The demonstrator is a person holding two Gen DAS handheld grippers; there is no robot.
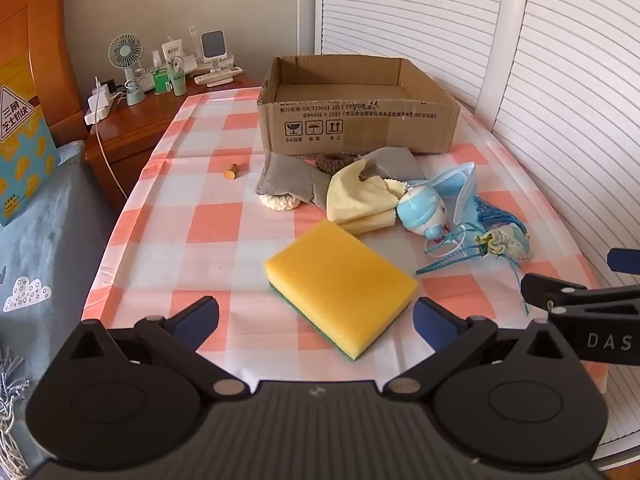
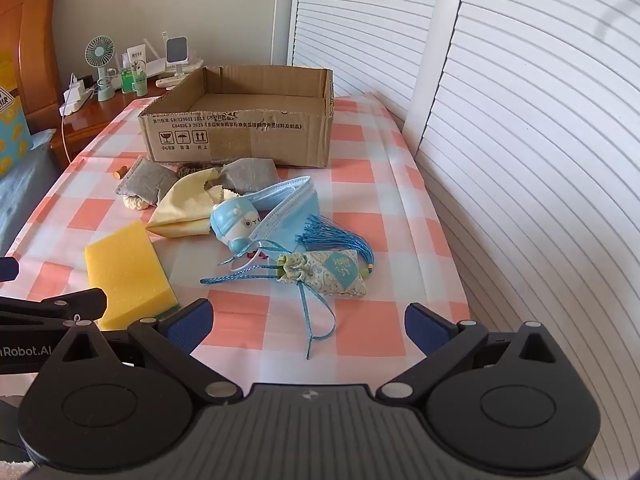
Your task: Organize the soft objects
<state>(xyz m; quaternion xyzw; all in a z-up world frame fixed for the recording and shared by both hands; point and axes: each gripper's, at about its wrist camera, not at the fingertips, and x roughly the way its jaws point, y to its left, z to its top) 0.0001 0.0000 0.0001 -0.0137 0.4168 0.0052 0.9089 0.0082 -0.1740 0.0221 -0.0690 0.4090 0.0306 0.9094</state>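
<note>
Both grippers hover low over the near edge of the checked tabletop (image 1: 192, 216), each with its fingers spread wide and nothing between them. The left gripper (image 1: 316, 316) faces a yellow sponge (image 1: 340, 284) with a green scouring underside, which lies flat just ahead of its blue finger pads. The right gripper (image 2: 308, 320) sits just beside the left one and points at a floral sachet (image 2: 332, 274), whose blue tassel (image 2: 340, 238) fans out behind it and whose blue ribbons (image 2: 316, 316) trail toward the fingers. Beyond the sachet lies a small blue plush toy (image 2: 236, 224), touching a crumpled blue face mask (image 2: 288, 208). To their left, a pale yellow cloth (image 2: 184, 208) overlaps a grey cloth (image 2: 152, 180), and a cream knitted piece (image 2: 134, 202) peeks out from beneath the grey one. A brownish knitted item shows behind the cloths, too hidden to identify. An open cardboard box (image 2: 240, 136) stands at the far side of the tabletop, just behind the heap. A small cork (image 1: 231, 171) lies apart to the left. A wooden nightstand (image 1: 136, 128) past the tabletop carries a mint desk fan (image 1: 126, 54).
</note>
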